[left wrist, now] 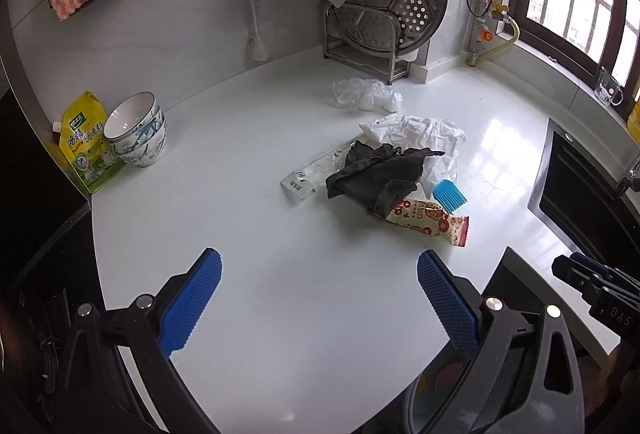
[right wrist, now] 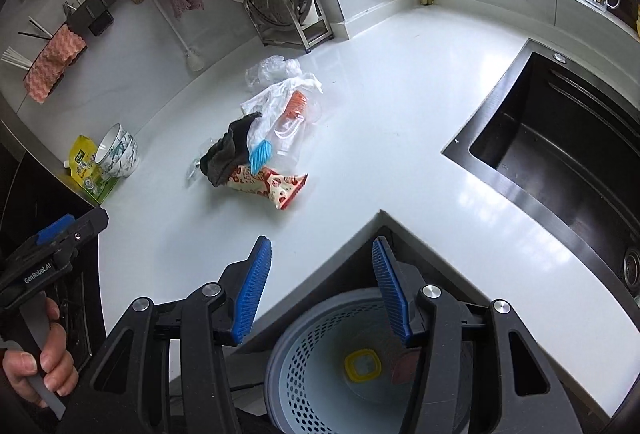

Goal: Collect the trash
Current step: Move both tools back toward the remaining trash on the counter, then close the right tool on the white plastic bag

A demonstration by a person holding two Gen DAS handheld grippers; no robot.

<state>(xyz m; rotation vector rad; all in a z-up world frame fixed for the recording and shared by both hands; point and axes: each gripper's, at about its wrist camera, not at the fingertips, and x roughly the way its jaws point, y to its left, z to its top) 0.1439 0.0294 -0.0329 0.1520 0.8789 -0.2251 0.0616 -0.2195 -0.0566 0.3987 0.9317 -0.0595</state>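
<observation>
A pile of trash lies mid-counter: a red-patterned snack wrapper (left wrist: pixel 430 220) (right wrist: pixel 272 186), a dark grey rag (left wrist: pixel 376 174) (right wrist: pixel 226 154), a crumpled white plastic bag (left wrist: pixel 420 132) (right wrist: pixel 276 94), a clear wrapper (left wrist: pixel 308 180), a blue silicone brush (left wrist: pixel 449 194) (right wrist: pixel 260 154) and a clear plastic piece (left wrist: pixel 366 94) (right wrist: pixel 268 68). My left gripper (left wrist: pixel 320 298) is open and empty, short of the pile. My right gripper (right wrist: pixel 320 290) is open and empty, above the grey perforated bin (right wrist: pixel 316 350) below the counter edge. The bin holds a yellow-rimmed item (right wrist: pixel 362 364).
Stacked bowls (left wrist: pixel 138 132) and a yellow seasoning pouch (left wrist: pixel 86 142) stand at the left edge. A steamer rack stand (left wrist: pixel 380 14) is at the back. A dark sink (right wrist: pixel 560 154) is to the right. The white counter (left wrist: pixel 260 234) has a cut-in corner above the bin.
</observation>
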